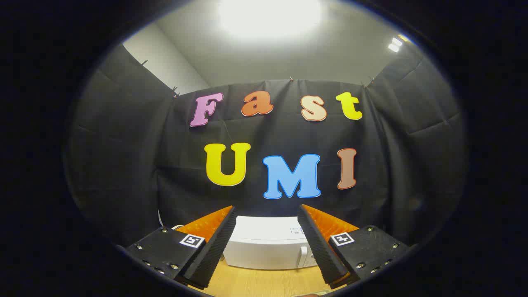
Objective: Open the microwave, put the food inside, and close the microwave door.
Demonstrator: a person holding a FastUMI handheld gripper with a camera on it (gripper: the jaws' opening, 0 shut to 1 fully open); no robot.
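Right now I hold the tool (267, 241) high and level, fingers spread wide with nothing between them, which I judge gives me a clear line to the microwave (268, 243) before reaching for its door. It sits beyond the fingers on the far tabletop (264, 282), against the booth wall: white, boxy, door shut, controls at its right.

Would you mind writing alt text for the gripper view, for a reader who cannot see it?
The gripper is held open, with nothing between its fingers, aimed at a white microwave that sits with its door closed on a light wooden table just ahead. Black cloth walls the booth behind the microwave, under a bright ceiling light.
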